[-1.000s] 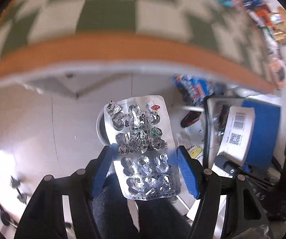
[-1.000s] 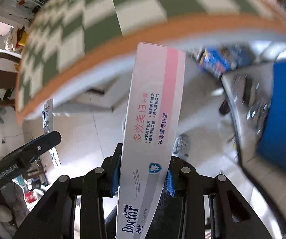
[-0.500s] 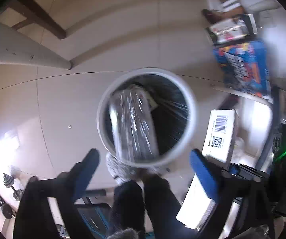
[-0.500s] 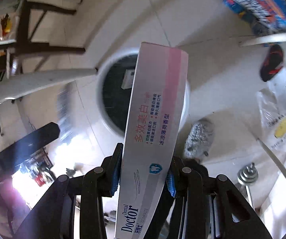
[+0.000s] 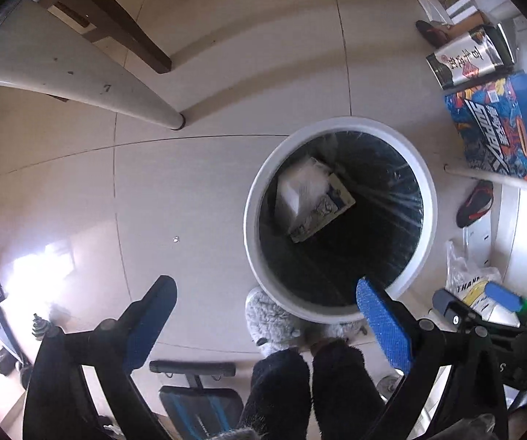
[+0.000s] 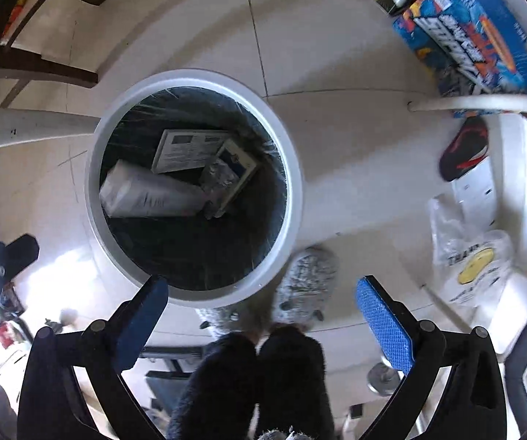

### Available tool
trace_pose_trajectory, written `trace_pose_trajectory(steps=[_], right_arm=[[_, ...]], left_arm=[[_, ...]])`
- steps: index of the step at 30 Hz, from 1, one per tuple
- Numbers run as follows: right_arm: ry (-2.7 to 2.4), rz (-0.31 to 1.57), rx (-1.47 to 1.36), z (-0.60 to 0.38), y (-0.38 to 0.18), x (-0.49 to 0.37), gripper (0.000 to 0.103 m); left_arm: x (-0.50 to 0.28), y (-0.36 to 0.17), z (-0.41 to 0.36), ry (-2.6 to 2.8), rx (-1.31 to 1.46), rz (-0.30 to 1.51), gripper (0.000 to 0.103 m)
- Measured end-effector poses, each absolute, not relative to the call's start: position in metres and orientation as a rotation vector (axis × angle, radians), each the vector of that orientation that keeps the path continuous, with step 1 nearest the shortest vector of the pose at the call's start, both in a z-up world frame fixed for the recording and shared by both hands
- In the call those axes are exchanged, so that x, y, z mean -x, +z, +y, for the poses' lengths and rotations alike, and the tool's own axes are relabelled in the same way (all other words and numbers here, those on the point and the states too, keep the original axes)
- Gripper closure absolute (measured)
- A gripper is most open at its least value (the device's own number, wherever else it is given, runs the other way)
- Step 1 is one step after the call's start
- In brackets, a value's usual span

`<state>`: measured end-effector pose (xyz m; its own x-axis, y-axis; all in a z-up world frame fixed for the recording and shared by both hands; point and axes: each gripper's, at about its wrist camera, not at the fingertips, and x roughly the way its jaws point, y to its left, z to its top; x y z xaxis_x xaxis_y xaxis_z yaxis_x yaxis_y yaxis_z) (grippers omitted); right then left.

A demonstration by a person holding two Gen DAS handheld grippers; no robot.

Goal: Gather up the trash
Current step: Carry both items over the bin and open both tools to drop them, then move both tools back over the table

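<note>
A white round trash bin [image 5: 340,123] [image 6: 190,75] with a black liner stands on the tiled floor, and both grippers point down over it. My left gripper [image 5: 263,286] is open and holds nothing. The jaws of my right gripper [image 6: 261,282] are opening, with nothing between them. Inside the bin lie the long white toothpaste box [image 6: 146,194], the silver blister pack [image 6: 219,176] and a flat printed box [image 6: 190,150]. The left wrist view shows the same heap [image 5: 311,198] against the bin's left wall.
A person's dark trouser legs [image 5: 314,388] and grey fluffy slippers [image 6: 303,282] stand just before the bin. A white table leg [image 5: 80,73] and a dark chair [image 6: 32,62] are on the left. On the right lie a blue printed box [image 5: 498,124], a black shoe [image 6: 465,146] and a plastic bag [image 6: 472,267].
Both grippers sank from the table's edge to just above the bin. The left jaws let go of the blister pack and the right jaws let go of the toothpaste box; both now lie in the bin.
</note>
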<state>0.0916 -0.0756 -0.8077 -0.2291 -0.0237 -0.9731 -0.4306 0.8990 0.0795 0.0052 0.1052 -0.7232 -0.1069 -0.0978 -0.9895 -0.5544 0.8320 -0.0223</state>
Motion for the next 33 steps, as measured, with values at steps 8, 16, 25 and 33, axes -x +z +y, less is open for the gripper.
trace_pose_trajectory(steps=[8,16,25,33], right_arm=[[0.389,1.722,0.371,-0.067,-0.759,-0.082,0.000],[0.409,1.665,0.348,-0.075,-0.670,-0.069,0.000],[0.445,1.603,0.314,-0.089,-0.555,-0.051,0.000],[0.478,1.567,0.274,-0.104,-0.440,-0.031,0.000]], left_arm=[[0.010,-0.677,0.091,0.427,0.506,1.645,0.003],[0.024,-0.601,0.082,0.432,0.502,1.590,0.003],[0.047,-0.506,0.071,0.431,0.491,1.539,0.003],[0.063,-0.415,0.065,0.409,0.505,1.492,0.003]])
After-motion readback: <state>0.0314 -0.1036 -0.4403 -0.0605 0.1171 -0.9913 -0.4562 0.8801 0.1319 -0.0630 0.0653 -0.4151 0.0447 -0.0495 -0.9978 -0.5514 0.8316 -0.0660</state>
